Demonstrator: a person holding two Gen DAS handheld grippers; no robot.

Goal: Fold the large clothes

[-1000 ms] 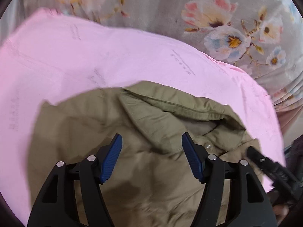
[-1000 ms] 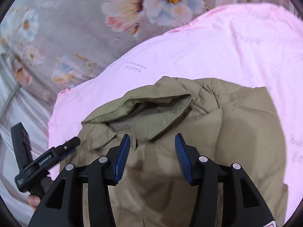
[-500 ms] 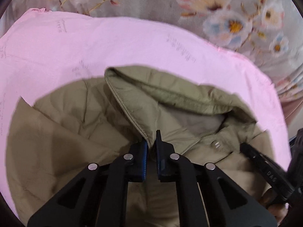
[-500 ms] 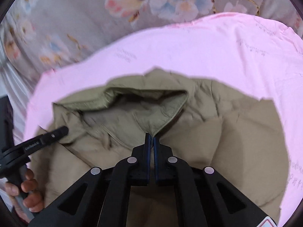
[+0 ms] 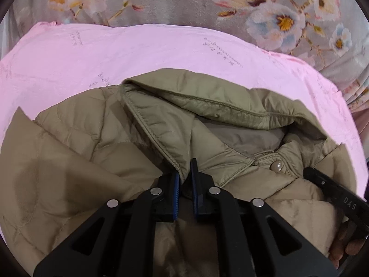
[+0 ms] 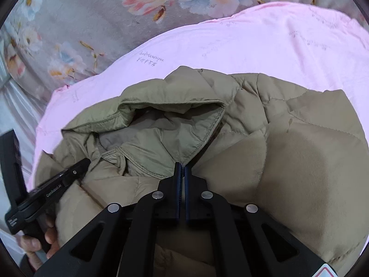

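Pink sheet (image 5: 161,53) over floral bedcover (image 5: 184,2)

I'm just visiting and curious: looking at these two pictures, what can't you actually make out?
- Lower part of the olive quilted puffer jacket: both views, hidden behind the black tongs and cut off by the bottom edge.
- Small print on the pink bedsheet: both views, too small and faint.
- Inside the jacket's collar: shadowed by its folded rim.

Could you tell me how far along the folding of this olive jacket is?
Early. Done: the olive jacket lies spread on the pink sheet. In hand: the left gripper and right gripper are each shut on a collar flap, either side of the neck. Left: every fold; none shows yet.
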